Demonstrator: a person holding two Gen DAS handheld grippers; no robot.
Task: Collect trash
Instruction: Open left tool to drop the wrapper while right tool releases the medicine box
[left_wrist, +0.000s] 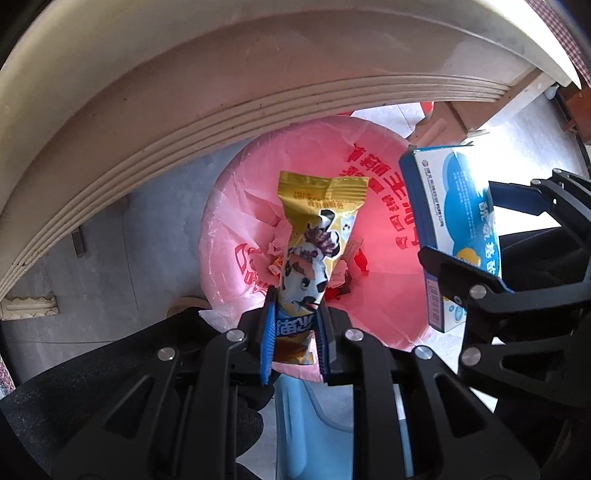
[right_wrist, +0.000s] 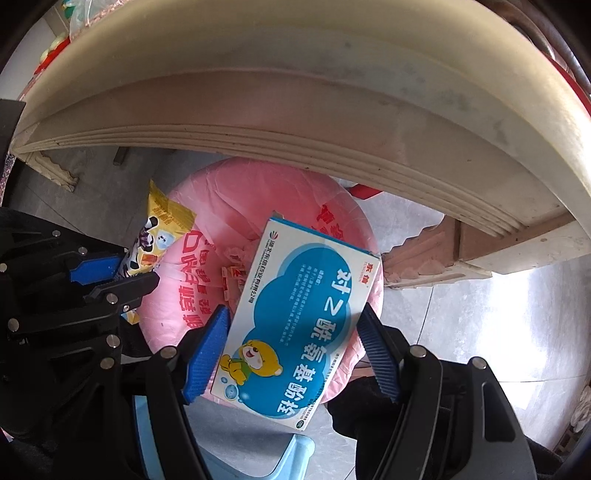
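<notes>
- Trash bin (left_wrist: 388, 302), lined with a pink printed bag (left_wrist: 229, 236), stands on the grey floor (left_wrist: 129, 258) below the curved cream table edge (left_wrist: 184, 110); its mouth faces up so that both held items can fall straight in. Crumpled wrappers (left_wrist: 343, 273) already lie at its bottom.
- Snack wrapper (left_wrist: 314, 240), yellow with a cow print, is pinched at its near end by the left gripper (left_wrist: 295, 332); the blue pads (left_wrist: 269, 332) are pressed together on the foil. It hangs over the middle of the bin mouth, so letting go would likely drop it inside.
- Medicine box (right_wrist: 295, 317), white and blue with a bear picture, is clamped across its width by the right gripper (right_wrist: 291, 347); the jaws stand wide only because the box fills them, one pad on each long edge. The box sits tilted over the right, near side of the bin, partly beyond the rim.
- Left gripper (right_wrist: 122, 273) shows at the left of the right-hand view, with the wrapper (right_wrist: 162, 229) poking out beyond it; the two tools are side by side and apart, which keeps the items from colliding.
- Pale blue stool (right_wrist: 295, 454) lies near, under the grippers, outside the bin.
- Judged stage: both pieces positioned for release; the box probably needs a small shift toward the bin centre first.
</notes>
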